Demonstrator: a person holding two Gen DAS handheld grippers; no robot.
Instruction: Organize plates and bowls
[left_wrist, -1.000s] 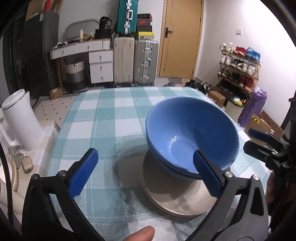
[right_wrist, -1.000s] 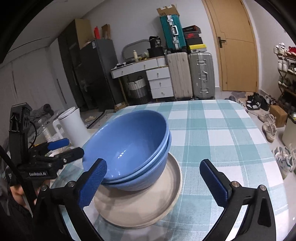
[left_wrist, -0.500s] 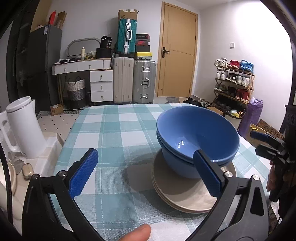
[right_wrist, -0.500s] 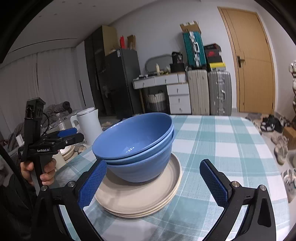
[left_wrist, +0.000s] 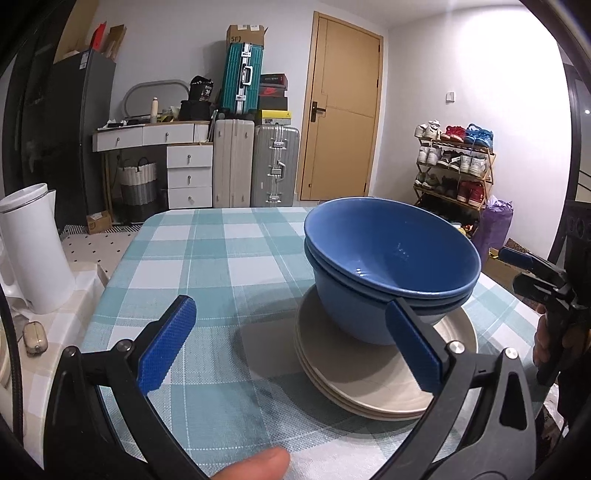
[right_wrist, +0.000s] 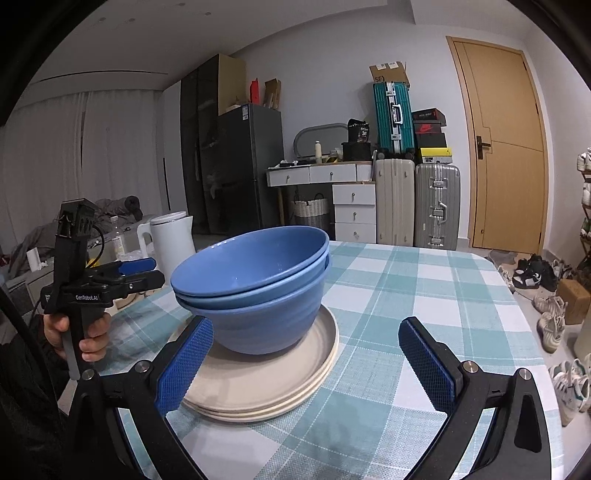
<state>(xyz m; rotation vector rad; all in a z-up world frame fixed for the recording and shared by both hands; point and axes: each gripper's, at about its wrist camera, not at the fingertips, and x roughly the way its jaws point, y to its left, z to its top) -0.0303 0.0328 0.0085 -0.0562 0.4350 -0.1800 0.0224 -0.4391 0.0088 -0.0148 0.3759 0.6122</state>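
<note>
- "GenRobot.AI" in white on the left gripper (right_wrist: 127, 274) body.
- "SF" on the cardboard box (right_wrist: 388, 73) atop the teal suitcase.
- Nike swoosh on the red shoebox (right_wrist: 427, 127).
- "36" on the black bag (right_wrist: 359, 134).

Both claws spread wide and empty, each held in a hand.

The left claw (left_wrist: 291, 347) has its two blue-padded fingers (left_wrist: 166, 349) far apart with nothing between them, and a fingertip (left_wrist: 255, 465) of the holding hand shows at the bottom edge of its own view. Seen from the right wrist, this left claw (right_wrist: 142, 271) is roughly level and points right, and the left hand (right_wrist: 86, 334) is wrapped around its black pistol handle below a dark sleeve. The right claw (right_wrist: 306, 365) is likewise spread, its pads (right_wrist: 184, 363) well apart and gripping nothing. From the left wrist, the right claw (left_wrist: 517, 267) points left, with the right hand (left_wrist: 554, 339) curled around its handle.
</note>
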